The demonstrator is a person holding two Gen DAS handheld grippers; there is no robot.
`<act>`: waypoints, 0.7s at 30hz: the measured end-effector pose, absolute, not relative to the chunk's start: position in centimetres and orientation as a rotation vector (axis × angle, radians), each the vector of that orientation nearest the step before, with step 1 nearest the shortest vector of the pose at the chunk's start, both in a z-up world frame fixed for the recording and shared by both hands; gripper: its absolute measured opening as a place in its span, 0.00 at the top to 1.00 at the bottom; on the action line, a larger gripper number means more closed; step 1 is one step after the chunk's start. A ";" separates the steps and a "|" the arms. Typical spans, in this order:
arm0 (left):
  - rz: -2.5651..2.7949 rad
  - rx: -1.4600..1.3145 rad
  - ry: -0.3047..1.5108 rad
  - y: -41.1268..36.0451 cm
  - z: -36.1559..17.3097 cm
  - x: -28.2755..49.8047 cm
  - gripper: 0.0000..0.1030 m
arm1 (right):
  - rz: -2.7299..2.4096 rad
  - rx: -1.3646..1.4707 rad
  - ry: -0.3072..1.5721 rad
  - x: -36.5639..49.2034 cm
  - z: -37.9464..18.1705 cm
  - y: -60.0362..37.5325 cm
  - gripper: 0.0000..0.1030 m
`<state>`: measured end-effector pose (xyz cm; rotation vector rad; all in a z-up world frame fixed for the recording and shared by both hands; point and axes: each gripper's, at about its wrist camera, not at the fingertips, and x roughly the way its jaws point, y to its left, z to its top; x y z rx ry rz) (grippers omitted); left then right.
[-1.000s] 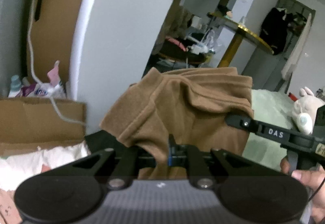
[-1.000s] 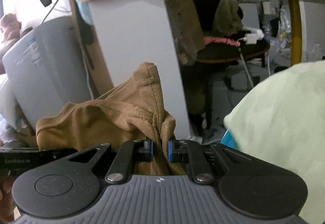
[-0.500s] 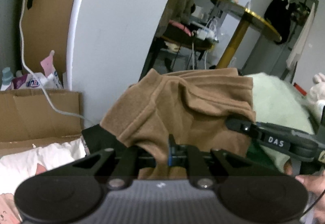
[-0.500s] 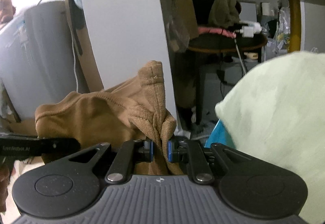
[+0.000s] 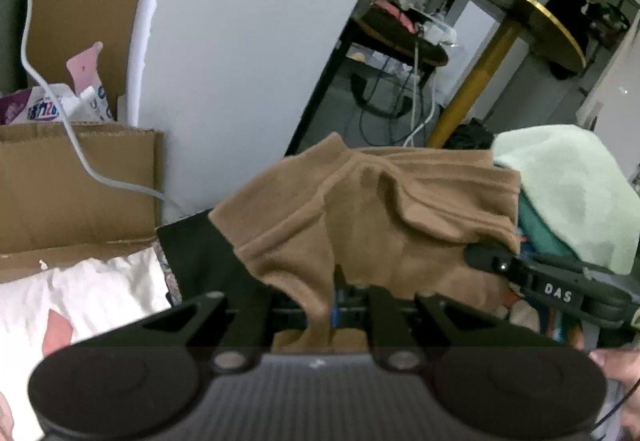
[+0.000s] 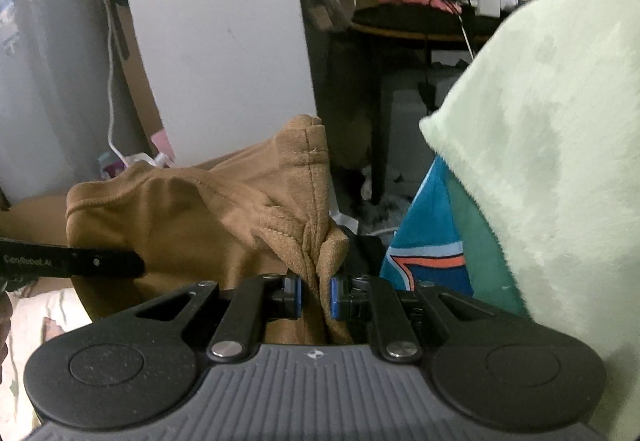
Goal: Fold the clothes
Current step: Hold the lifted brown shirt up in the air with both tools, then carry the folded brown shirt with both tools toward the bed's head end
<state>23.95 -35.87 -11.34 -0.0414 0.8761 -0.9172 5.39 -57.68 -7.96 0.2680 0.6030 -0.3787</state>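
Both views are dim and evenly lit indoors, without hard shadows; fisheye bending curves the white wall panel and darkens the corners; motion blur softens the pale green blanket at right.

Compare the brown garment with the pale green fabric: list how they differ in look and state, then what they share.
1. The brown garment is tan with stitched seams; the green fabric is pale mint and fuzzy.
2. The brown garment is pinched in the right claw and the left claw; the green fabric is gripped by neither.
Both are soft, rumpled cloth.
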 end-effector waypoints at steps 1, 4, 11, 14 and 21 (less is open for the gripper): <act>-0.914 -0.046 0.881 -36.0 -11.7 24.4 0.91 | -0.379 0.265 0.608 5.7 -8.2 -57.8 0.88; -0.899 -0.060 0.891 -36.2 -12.4 25.8 0.91 | -0.378 0.248 0.620 7.1 -8.9 -58.3 0.88; -0.865 -0.065 0.921 -38.0 -14.4 29.2 0.91 | -0.410 0.200 0.657 11.0 -10.9 -59.1 0.88; -0.848 -0.076 0.931 -38.8 -15.6 30.5 0.91 | -0.422 0.169 0.681 12.5 -11.9 -59.1 0.88; -0.791 -0.093 0.974 -38.8 -18.3 34.1 0.91 | -0.415 0.070 0.727 16.3 -13.9 -58.8 0.88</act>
